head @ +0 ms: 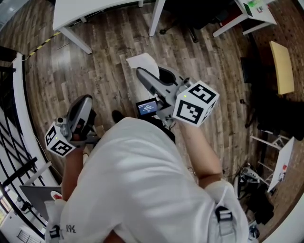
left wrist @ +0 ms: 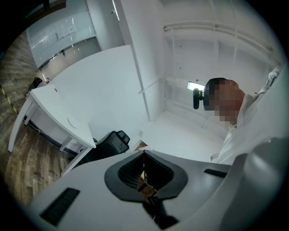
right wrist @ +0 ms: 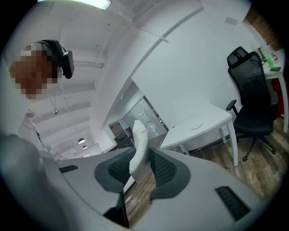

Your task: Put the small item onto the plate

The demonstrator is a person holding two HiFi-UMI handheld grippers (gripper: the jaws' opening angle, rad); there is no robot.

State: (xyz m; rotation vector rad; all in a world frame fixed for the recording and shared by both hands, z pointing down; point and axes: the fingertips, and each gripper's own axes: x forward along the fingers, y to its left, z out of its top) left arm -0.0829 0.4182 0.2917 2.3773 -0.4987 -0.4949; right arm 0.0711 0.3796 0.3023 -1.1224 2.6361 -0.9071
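White shirt (head: 142, 180) fills the nearest ground. Left gripper (head: 83, 103) has its jaws pressed together with nothing between them. Right gripper (head: 144, 73) is clamped on the small white item (right wrist: 139, 149), held in the air above the wood floor (head: 104, 71). Beyond stands a white desk (head: 90, 14).

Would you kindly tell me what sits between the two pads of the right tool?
A soft-looking white item stands pinched between them, poking out past the right tool; the right gripper view shows it best.
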